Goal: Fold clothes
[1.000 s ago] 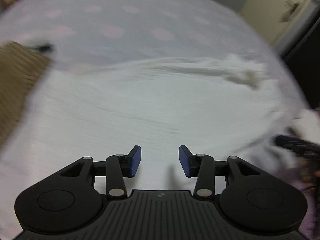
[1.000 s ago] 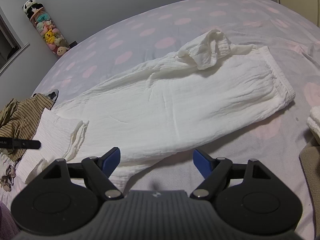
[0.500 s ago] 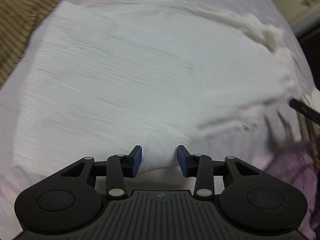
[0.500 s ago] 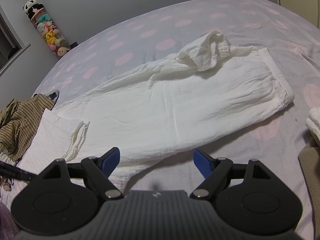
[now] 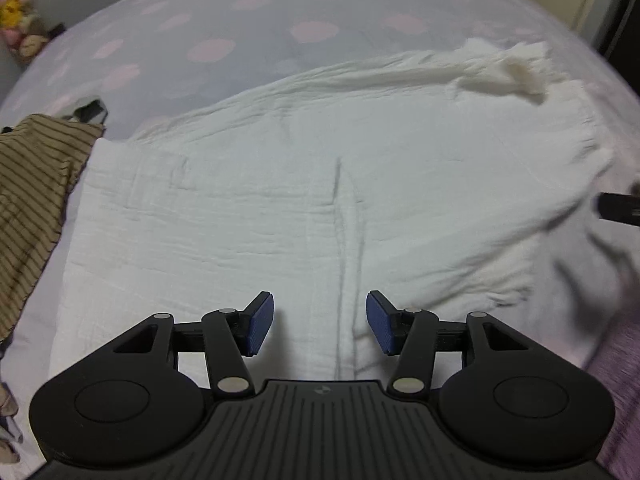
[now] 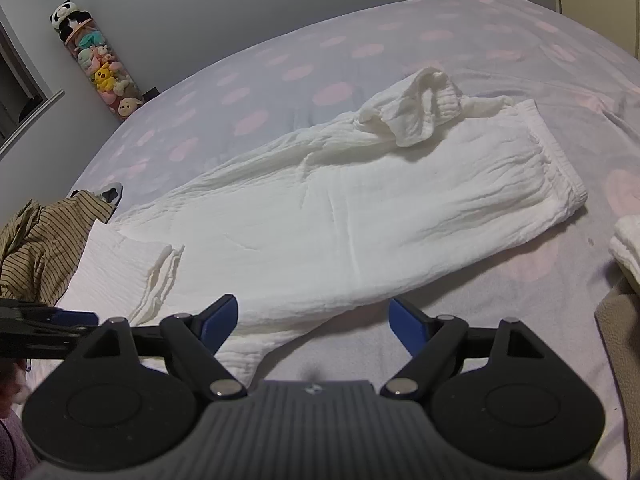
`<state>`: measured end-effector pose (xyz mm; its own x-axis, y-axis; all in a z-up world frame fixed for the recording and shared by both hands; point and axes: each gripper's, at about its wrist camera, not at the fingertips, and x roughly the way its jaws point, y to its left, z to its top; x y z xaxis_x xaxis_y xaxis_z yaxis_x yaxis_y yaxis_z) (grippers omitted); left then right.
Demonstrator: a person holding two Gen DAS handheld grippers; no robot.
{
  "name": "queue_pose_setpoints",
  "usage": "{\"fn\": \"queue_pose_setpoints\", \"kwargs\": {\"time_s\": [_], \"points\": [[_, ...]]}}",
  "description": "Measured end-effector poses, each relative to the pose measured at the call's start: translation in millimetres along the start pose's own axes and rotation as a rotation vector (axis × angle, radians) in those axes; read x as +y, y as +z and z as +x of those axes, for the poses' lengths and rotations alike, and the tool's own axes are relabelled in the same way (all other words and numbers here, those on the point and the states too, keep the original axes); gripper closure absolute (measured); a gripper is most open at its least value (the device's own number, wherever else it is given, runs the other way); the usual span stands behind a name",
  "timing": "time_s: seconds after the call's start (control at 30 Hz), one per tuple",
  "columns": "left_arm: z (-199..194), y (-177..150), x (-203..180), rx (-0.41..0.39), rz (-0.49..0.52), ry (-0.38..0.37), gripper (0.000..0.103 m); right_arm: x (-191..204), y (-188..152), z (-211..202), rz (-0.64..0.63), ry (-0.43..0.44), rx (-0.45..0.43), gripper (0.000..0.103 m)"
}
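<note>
Right wrist view, from its left edge: a tall clear tube [image 6: 100, 68] stands against the wall beyond the bed's far corner, stacked with small plush toys and topped by a panda. Below it a brown striped garment [image 6: 44, 240] lies crumpled at the bed's left side, touching the near end of the white trousers [image 6: 340, 216]. The trousers lie flat on the bed [image 6: 440, 40], whose pale sheet carries pink spots. Their long axis runs diagonally, from the leg ends at lower left (folded back on themselves into a layered flap) to the elastic waistband at upper right. A loose bunch of white cloth rests on the far edge near the waistband. At the right edge sits part of another white fabric pile [image 6: 628, 244].

The left gripper [image 5: 319, 324] hovers over the leg end, above a crease running along the fabric. Its blue fingers [image 5: 260, 324] have just been opening and stand apart, holding nothing, though cloth lies beneath the gap. The right gripper [image 6: 312, 320] is near the trousers' near edge, fingers spread wide and empty; it shows as a dark bar at the left wrist view's right edge.
</note>
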<state>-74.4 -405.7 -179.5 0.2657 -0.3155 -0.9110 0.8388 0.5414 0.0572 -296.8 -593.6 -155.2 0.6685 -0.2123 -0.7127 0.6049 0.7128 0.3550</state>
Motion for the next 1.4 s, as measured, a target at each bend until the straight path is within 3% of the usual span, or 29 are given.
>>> {"fn": "queue_pose_setpoints", "kwargs": {"time_s": [0.13, 0.23, 0.4, 0.47, 0.6, 0.7, 0.8, 1.0, 1.27, 1.4], "points": [[14.8, -12.3, -5.0, 0.041, 0.013, 0.052, 0.054, -0.6, 0.2, 0.6, 0.002, 0.002, 0.002, 0.018], [18.0, -17.8, -6.3, 0.029, 0.009, 0.063, 0.056, -0.2, 0.5, 2.2, 0.001, 0.001, 0.008, 0.018], [12.5, -14.1, 15.8, 0.02, -0.105, -0.012, 0.092, 0.5, 1.4, 3.1, -0.001, 0.002, 0.014, 0.018], [9.6, -12.9, 27.8, 0.02, -0.163, -0.06, 0.095, 0.9, 2.2, 2.5, 0.001, 0.008, 0.019, 0.018], [-5.4, -13.5, 40.0, -0.024, -0.216, -0.128, 0.096, 4.6, 5.0, -1.2, 0.036, 0.023, 0.015, 0.018], [-19.2, -12.2, 44.5, -0.062, -0.246, -0.155, 0.096, 14.5, 5.9, -3.0, 0.124, 0.128, -0.009, 0.018], [-24.6, -9.2, 44.4, -0.084, -0.247, -0.158, 0.096, 38.0, 7.9, 12.8, 0.173, 0.255, 0.038, 0.019], [-18.4, -11.9, 42.7, -0.088, -0.214, -0.16, 0.096, 99.1, 8.4, 59.1, 0.131, 0.373, 0.144, 0.029], [-5.7, -18.8, 50.3, -0.082, -0.183, -0.231, 0.097, 132.7, -0.2, 112.9, 0.197, 0.411, 0.272, 0.042], [-3.1, -19.8, 52.3, -0.093, -0.154, -0.257, 0.097, 144.7, -5.3, 128.6, 0.191, 0.389, 0.308, 0.06]]}}
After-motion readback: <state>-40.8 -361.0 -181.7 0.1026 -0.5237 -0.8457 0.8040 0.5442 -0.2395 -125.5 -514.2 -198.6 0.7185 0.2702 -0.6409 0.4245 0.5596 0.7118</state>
